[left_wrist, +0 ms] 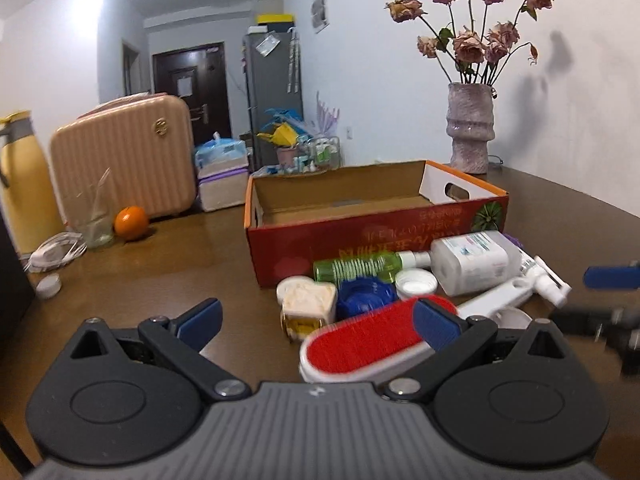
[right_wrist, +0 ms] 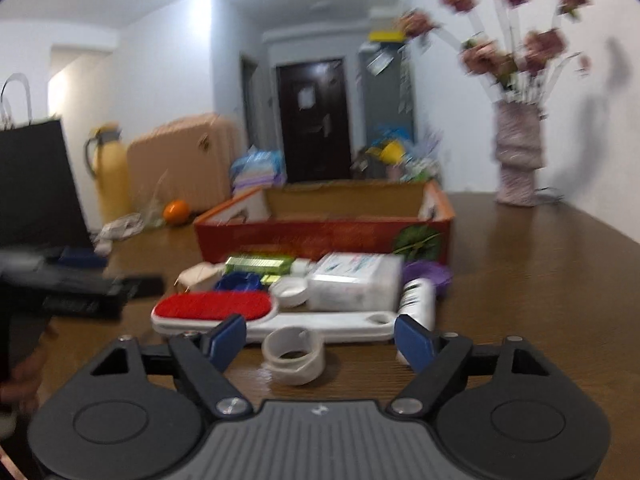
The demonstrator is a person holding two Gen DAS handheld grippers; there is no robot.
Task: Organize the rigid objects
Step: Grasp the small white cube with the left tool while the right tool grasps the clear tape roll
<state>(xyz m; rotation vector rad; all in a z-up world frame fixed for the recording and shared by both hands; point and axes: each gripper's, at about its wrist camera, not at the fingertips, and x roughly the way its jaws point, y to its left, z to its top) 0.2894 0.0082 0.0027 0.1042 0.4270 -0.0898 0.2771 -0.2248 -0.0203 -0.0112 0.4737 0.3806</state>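
The cluster of small things lies on the brown wooden table (left_wrist: 192,248) just in front of the red cardboard box (left_wrist: 360,236), which sits open beside them; nearest me is the lint brush (left_wrist: 356,346), red pad up, white handle running off to the right; behind it lie a blue lid (left_wrist: 366,294), a cream jar (left_wrist: 308,300), a green bottle (left_wrist: 356,268), a white cap (left_wrist: 416,282) and a white pump bottle (left_wrist: 476,260) on its side, all touching or nearly so. My left gripper (left_wrist: 316,322) stands wide open and holds nothing, its right finger over the brush's pad; my right gripper (right_wrist: 320,338) is open too, with a white tape ring (right_wrist: 294,354) on the table between its fingers, just short of the brush handle.

Farther back, a pink vase (left_wrist: 470,128) of dried roses stands by the white wall; on the left are an orange (left_wrist: 130,222), a drinking glass (left_wrist: 96,232), a pink suitcase (left_wrist: 124,160) and a yellow flask (left_wrist: 22,180); a dark door (left_wrist: 192,84) closes the hallway.

Only the right view, which is blurred, shows a purple dish (right_wrist: 426,274) behind the pump bottle and a black paper bag (right_wrist: 36,180) at far left; only the left view shows the small round white thing (left_wrist: 48,285) near the table's left edge.
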